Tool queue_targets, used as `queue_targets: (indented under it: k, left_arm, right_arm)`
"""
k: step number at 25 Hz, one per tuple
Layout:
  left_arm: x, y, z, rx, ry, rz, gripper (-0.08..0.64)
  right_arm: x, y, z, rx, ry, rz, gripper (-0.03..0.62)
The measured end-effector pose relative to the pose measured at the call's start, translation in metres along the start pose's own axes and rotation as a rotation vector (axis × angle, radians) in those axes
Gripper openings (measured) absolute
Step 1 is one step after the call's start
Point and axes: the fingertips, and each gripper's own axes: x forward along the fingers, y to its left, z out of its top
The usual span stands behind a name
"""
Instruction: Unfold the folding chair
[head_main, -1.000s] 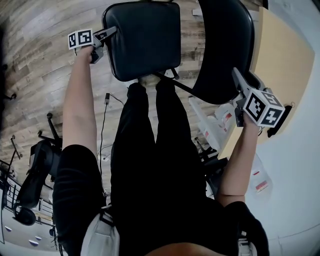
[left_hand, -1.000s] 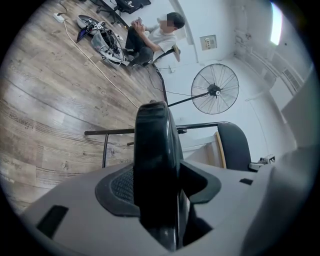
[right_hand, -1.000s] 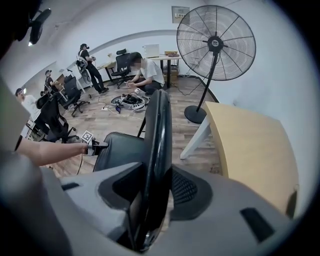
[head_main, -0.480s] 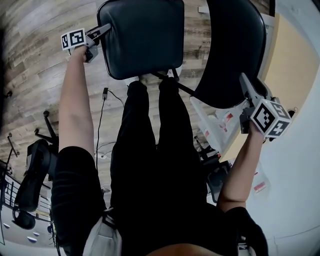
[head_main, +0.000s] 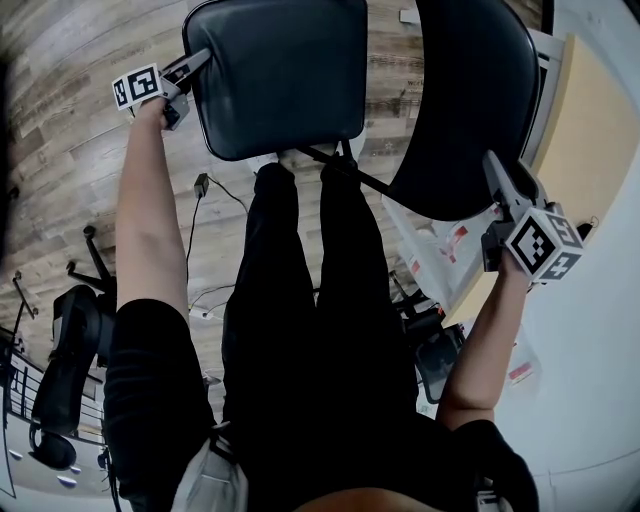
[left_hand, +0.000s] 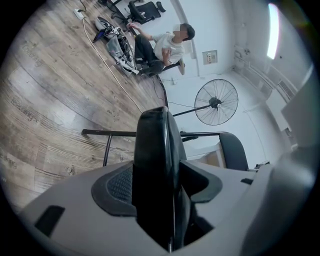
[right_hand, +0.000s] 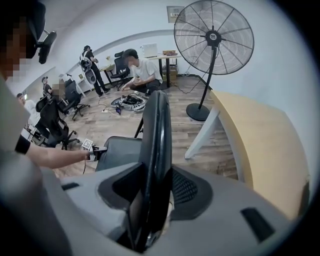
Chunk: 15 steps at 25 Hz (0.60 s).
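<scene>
Since the earlier frames the left tongs (head_main: 196, 66) have slid toward the head view's left edge with the seat rim. The right tongs (head_main: 497, 170) have sunk a little along the backrest.

The black metal-framed folding chair (head_main: 300, 60) stands on the grey-brown wood-plank floor (head_main: 70, 110). It is just ahead of the person's black-trousered legs (head_main: 310, 300) and beside the pale wooden worktop (head_main: 585, 120). The left tongs hold its black padded seat (head_main: 270, 95) at the left rim, and their jaws have just been opening with that rim between the pads. The right tongs clamp the edge of the black curved backrest (head_main: 465, 100).

Each tool carries a cube of black-and-white square markers (head_main: 543, 246). White packets with red labels (head_main: 452, 240) lie below the backrest, their print too small to read.

Only the gripper views show the black floor fan (right_hand: 214, 37) and a seated person in a white shirt (right_hand: 142, 72). The right gripper view also catches the left tongs at the seat.
</scene>
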Motion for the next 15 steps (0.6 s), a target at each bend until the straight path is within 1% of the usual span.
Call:
queue_targets:
  k: [8,12,15]
  left_arm:
    - [-0.002,0.025,-0.001,-0.011,-0.04,0.007,0.262]
    - [0.0,0.026,0.0,-0.006,-0.045,-0.014,0.262]
    - [-0.003,0.024,0.0,-0.007,-0.065,-0.016,0.267]
  right_arm:
    - [0.014,0.0,-0.006,0.009,-0.006,0.013,0.156]
    - [0.016,0.0,-0.006,0.01,-0.021,0.007,0.156]
    - [0.016,0.001,-0.006,0.008,-0.013,0.007,0.156]
